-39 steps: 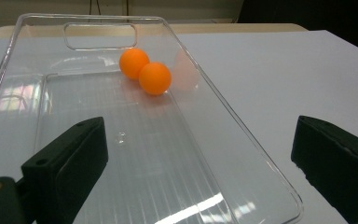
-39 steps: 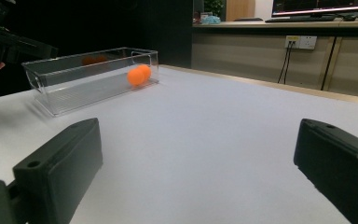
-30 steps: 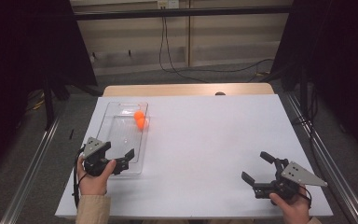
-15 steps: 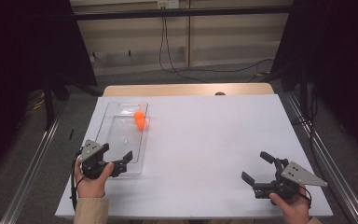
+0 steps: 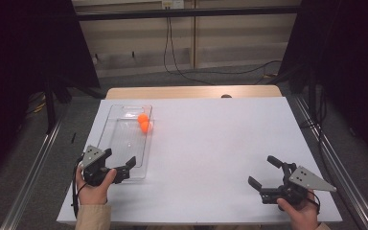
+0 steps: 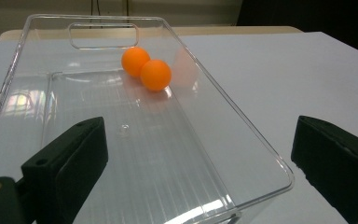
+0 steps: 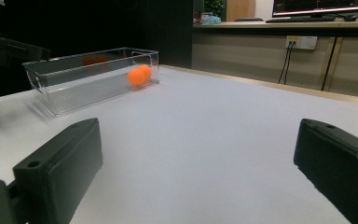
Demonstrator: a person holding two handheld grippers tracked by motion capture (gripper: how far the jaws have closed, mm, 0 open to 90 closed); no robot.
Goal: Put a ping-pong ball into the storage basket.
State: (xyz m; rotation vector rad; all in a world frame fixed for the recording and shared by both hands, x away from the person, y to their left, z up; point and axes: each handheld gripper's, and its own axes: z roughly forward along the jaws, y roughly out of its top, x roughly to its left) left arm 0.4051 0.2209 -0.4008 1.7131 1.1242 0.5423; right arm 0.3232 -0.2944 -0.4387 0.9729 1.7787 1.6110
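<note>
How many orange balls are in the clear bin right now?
2. Both orange balls sit touching at the far end of the clear bin, against its right wall: one nearer the handle cutout, the other just in front. None seem hidden.

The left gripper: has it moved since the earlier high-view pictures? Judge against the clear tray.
Yes. The left gripper has slid back along the tray toward the person, and now sits at its near end.

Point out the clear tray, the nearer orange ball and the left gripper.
clear tray (image 6: 275, 163), left gripper view, on its right rim.
nearer orange ball (image 6: 155, 74), left gripper view, on its middle.
left gripper (image 5: 120, 164), high view, midway between its fingertips.
</note>
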